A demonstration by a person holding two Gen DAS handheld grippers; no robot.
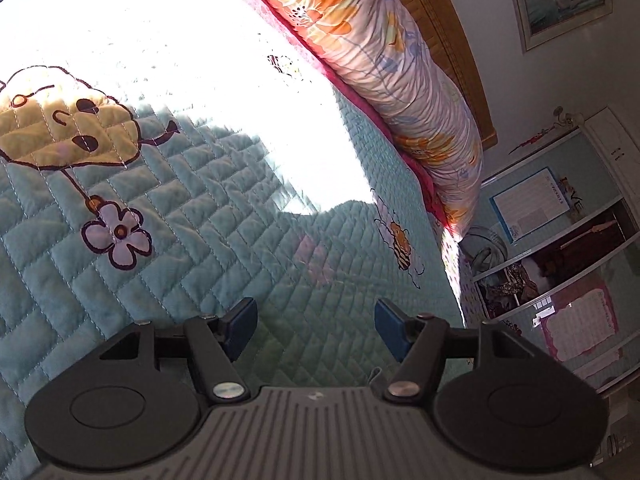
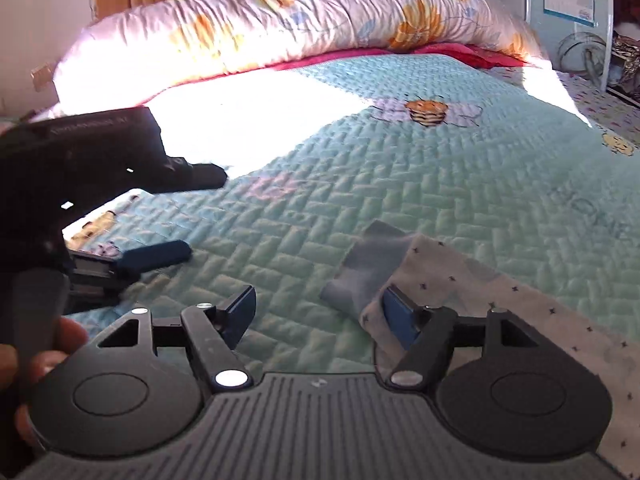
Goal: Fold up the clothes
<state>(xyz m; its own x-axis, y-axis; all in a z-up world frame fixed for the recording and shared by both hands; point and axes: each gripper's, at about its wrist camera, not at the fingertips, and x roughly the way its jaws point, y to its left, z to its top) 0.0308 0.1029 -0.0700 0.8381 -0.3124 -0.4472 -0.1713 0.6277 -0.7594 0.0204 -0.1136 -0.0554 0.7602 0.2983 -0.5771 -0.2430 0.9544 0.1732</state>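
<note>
- Hovering over the bed, the left gripper (image 1: 316, 326) in the left wrist view has its jaws spread wide with nothing between them; only the teal quilt (image 1: 224, 216) shows in the gap.
- No garment appears in this view. Ahead of the gripper lies bare quilt with a stitched bee (image 1: 402, 246) ahead and to its right, and a rolled floral duvet (image 1: 384, 60) beyond that, against the headboard.
- Judgement: the wide stance suits a gripper between grasps, free to take an edge of cloth.
- In the right wrist view the right gripper (image 2: 318, 318) is likewise wide and clamps nothing.
- The task's thing, a grey garment (image 2: 472, 280) with small dark marks, lies flat on the quilt at the gripper's right side; its right finger (image 2: 398, 316) sits over the cloth's near edge, and a plainer grey flap (image 2: 360, 276) shows just ahead.
- Contact between finger and cloth cannot be settled.
- The left gripper (image 2: 160, 216) stands to the left, well apart from the garment, a hand (image 2: 36, 356) on its handle.
- Judgement: whether the garment is mid-fold or laid finished cannot be told.
</note>
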